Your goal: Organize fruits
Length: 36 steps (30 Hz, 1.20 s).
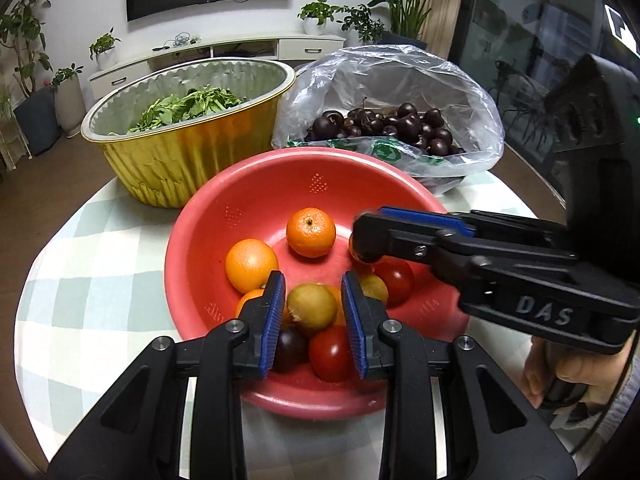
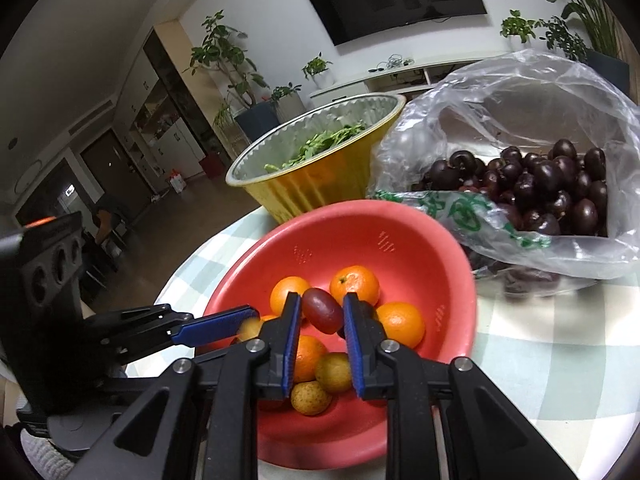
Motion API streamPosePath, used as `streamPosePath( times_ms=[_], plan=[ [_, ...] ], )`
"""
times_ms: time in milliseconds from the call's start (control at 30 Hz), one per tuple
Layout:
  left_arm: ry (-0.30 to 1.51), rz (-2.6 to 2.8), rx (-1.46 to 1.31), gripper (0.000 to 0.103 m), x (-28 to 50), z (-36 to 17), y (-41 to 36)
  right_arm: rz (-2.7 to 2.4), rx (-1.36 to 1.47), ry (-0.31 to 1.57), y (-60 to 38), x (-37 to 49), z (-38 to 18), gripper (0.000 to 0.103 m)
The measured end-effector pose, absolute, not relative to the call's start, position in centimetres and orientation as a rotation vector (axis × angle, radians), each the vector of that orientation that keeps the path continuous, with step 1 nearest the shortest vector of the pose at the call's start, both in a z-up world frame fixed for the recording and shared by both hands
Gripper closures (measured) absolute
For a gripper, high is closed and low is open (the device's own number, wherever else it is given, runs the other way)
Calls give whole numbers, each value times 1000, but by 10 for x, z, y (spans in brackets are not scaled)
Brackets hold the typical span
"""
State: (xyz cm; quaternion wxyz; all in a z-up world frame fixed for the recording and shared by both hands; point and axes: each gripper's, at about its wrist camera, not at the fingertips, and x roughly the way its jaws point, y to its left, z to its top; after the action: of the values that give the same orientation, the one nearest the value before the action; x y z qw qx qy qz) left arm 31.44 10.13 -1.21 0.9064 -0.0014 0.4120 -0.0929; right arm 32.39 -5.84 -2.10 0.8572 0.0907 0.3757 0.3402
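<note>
A red bowl on the table holds oranges, red tomatoes and small yellow-green fruits. My left gripper hangs low over the bowl's near side. A yellow-green fruit sits between its blue pads, with a thin gap showing on each side. My right gripper reaches in from the right above the bowl. It is shut on a dark red oval fruit, which its fingers mostly hide in the left wrist view.
Behind the red bowl stand a gold foil bowl of green leaves and an open plastic bag of dark cherries. The round table wears a checked cloth. A person's hand grips the right handle.
</note>
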Motion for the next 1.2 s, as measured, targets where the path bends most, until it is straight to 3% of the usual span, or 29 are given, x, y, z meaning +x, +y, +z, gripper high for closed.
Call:
streamPosePath(
  times_ms=[33, 100, 133, 433, 633, 800, 1200],
  plan=[
    [848, -189, -3, 70, 315, -12, 101, 713, 201, 790, -61, 324, -21, 79],
    [831, -173, -2, 39, 314, -11, 99, 707, 215, 790, -65, 325, -20, 69],
    [813, -160, -3, 37, 312, -10, 99, 703, 225, 787, -67, 325, -19, 65],
    [766, -139, 20, 36, 286, 5, 96, 722, 291, 718, -88, 300, 8, 58],
    [720, -117, 22, 29, 249, 18, 90, 718, 315, 681, -107, 261, 17, 54],
    [679, -78, 29, 16, 210, 26, 83, 699, 328, 679, -121, 231, 13, 52],
    [632, -14, 16, 12, 135, 32, 72, 701, 288, 712, -123, 160, -10, 52]
  ],
)
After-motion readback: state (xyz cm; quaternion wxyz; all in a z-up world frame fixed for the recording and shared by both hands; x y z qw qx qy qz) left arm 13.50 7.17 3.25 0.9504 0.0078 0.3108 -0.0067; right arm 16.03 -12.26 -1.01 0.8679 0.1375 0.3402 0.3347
